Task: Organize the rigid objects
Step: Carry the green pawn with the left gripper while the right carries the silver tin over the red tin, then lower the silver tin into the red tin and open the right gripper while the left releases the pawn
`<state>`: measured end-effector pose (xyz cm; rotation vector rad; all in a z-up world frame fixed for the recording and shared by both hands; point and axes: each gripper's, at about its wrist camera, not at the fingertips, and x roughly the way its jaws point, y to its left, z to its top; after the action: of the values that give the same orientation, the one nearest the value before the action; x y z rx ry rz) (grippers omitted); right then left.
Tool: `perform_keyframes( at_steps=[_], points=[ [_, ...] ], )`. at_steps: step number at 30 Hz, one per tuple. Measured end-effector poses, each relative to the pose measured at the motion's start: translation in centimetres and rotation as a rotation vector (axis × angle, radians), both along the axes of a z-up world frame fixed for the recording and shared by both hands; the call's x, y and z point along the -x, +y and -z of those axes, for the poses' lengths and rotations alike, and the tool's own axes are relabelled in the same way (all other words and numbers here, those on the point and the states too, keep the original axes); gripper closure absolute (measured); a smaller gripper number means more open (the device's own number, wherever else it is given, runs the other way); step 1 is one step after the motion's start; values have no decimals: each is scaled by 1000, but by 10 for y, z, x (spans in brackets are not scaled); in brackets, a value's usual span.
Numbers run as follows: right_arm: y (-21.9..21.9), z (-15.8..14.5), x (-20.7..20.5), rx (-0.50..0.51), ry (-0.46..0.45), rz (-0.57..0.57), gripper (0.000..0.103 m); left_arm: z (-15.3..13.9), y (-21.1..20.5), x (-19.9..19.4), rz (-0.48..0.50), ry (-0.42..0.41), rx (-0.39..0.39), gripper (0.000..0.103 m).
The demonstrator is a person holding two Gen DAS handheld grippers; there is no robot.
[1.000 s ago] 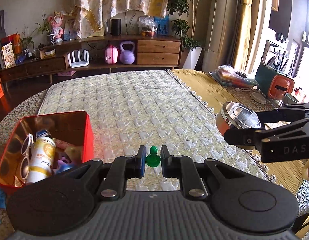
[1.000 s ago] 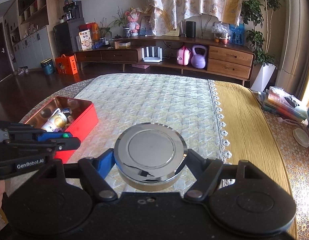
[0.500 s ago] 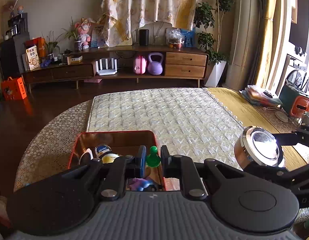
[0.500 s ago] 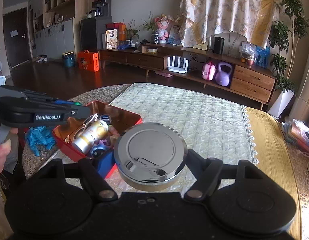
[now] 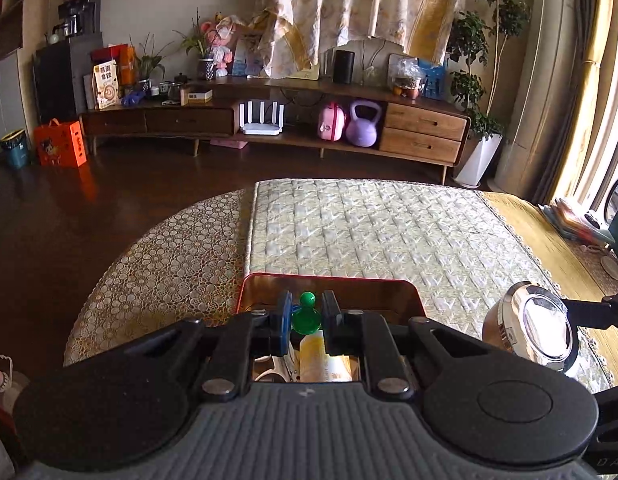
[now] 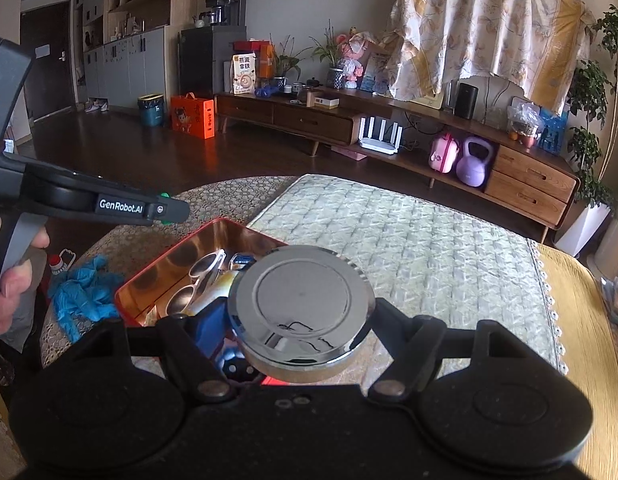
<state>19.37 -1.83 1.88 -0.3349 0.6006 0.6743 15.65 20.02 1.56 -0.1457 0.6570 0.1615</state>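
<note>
My left gripper (image 5: 305, 318) is shut on a small green pawn-shaped piece (image 5: 306, 314) and holds it above the near part of the red tin box (image 5: 329, 280). My right gripper (image 6: 303, 312) is shut on a round silver metal container (image 6: 303, 300), held above the box's right corner. The red tin box (image 6: 177, 256) holds white sunglasses (image 6: 197, 280), a yellow can (image 5: 315, 354) and other small items. The left gripper (image 6: 165, 210) also shows in the right wrist view, above the box's left side. The silver container (image 5: 537, 332) shows at the right of the left wrist view.
The box stands on a quilted mat (image 5: 389, 224) over a round table with patterned cloth (image 5: 169, 264). Blue gloves (image 6: 81, 296) lie left of the box. Stacked items (image 5: 577, 220) sit at the table's far right. A wooden sideboard (image 5: 269, 120) lines the back wall.
Both grippers have moved left toward the red box with their objects still held. The left gripper now hangs over the box and the right one over its right corner.
</note>
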Motion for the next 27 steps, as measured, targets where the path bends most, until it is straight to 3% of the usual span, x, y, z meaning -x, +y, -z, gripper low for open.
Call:
perform_keyframes(
  at_steps=[11,27],
  points=[
    [45,42,-42,62,62,-28,27,39,12,-45,7,60,15,88],
    [75,73,-54,145,79,-106,28,76,13,-90,31,139,-2,88]
  ],
)
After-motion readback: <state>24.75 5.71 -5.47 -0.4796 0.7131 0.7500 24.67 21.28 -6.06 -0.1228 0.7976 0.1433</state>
